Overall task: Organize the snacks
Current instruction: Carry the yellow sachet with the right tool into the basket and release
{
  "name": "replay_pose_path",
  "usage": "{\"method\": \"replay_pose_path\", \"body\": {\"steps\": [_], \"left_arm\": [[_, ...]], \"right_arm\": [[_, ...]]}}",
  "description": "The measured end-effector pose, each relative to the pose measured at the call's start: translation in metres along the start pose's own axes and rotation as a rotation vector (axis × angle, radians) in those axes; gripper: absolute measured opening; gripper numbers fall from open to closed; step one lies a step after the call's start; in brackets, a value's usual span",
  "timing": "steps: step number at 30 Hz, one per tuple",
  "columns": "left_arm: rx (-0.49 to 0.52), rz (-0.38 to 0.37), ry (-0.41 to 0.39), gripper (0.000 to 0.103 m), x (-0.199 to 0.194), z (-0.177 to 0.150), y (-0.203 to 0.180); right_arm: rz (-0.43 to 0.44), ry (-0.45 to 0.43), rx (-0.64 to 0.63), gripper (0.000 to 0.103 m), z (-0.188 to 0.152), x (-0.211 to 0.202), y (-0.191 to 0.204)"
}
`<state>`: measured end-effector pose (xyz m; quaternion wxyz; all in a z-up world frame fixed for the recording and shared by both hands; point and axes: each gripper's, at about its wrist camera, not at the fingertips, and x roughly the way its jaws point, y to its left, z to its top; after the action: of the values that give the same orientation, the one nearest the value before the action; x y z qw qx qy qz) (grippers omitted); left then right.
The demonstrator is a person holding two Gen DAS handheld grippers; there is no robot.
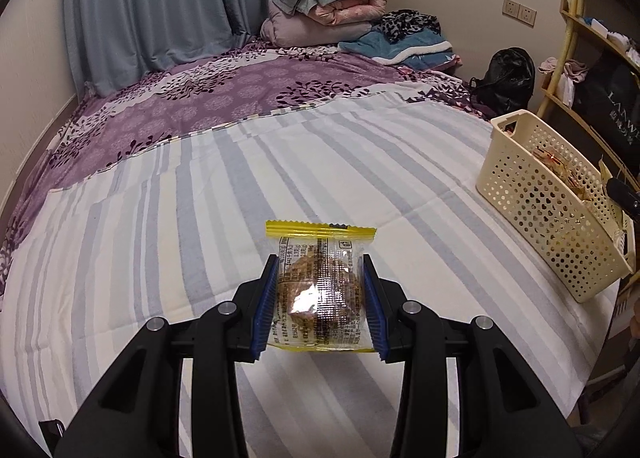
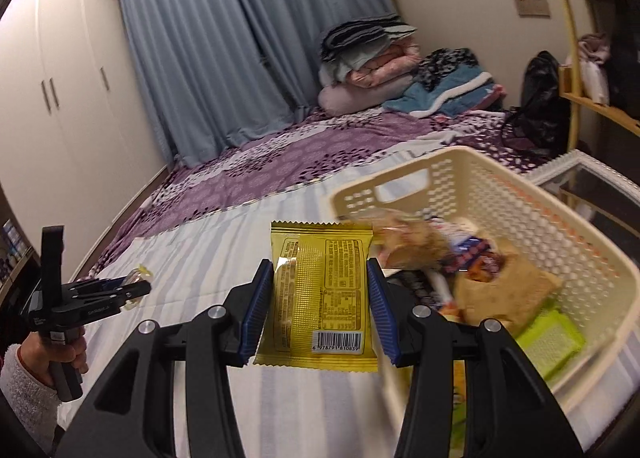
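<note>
Both tongs loaded. Left tongs (image 1: 320, 298) pinching clear snack packet (image 1: 320, 286) with yellow sealed ends, pads on its two long sides, long axis running straight out along the fingers. Right tongs (image 2: 320, 306) pinching gold snack packet (image 2: 320, 290) the same way, barcode end nearest the camera.

Key relation: cream basket (image 2: 532, 210) on striped bed sheet (image 1: 240, 186). From right tongs, basket just beside and to the right, near rim almost under gold packet, other wrapped snacks already inside. From left tongs, same basket well apart at far right edge of bed. Left tongs also visible at far left of right wrist view, well apart from basket.

Judgement: right hand nearer; short shift rightward over rim, then release. Left packet needs long travel right across bed.
</note>
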<state>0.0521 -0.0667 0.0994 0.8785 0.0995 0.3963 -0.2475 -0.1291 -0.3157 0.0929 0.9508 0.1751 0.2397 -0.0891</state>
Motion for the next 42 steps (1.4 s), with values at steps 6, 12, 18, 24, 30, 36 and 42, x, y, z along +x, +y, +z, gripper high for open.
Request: {"method": "replay_pose_path", "body": {"steps": [6, 12, 18, 24, 30, 36, 42], "left_arm": [[0.034, -0.029, -0.004, 0.04, 0.001, 0.009, -0.027], [0.079, -0.05, -0.007, 0.04, 0.002, 0.018, -0.056], [0.127, -0.075, -0.021, 0.04, -0.003, 0.028, -0.086], [0.184, -0.122, -0.035, 0.04, -0.006, 0.041, -0.123], [0.251, -0.188, -0.05, 0.04, -0.009, 0.052, -0.166], [0.317, -0.264, -0.052, 0.04, -0.006, 0.058, -0.212], [0.374, -0.323, -0.049, 0.04, 0.001, 0.064, -0.256]], "right_arm": [[-0.097, -0.015, 0.065, 0.049, -0.003, -0.012, -0.044], [-0.139, -0.042, 0.124, 0.076, -0.01, -0.022, -0.073], [-0.166, -0.076, 0.138, 0.086, -0.017, -0.035, -0.088], [-0.192, -0.108, 0.138, 0.096, -0.018, -0.045, -0.095], [-0.226, -0.123, 0.125, 0.098, -0.019, -0.052, -0.098], [-0.247, -0.124, 0.119, 0.098, -0.02, -0.06, -0.104], [-0.253, -0.138, 0.135, 0.098, -0.023, -0.069, -0.109]]}}
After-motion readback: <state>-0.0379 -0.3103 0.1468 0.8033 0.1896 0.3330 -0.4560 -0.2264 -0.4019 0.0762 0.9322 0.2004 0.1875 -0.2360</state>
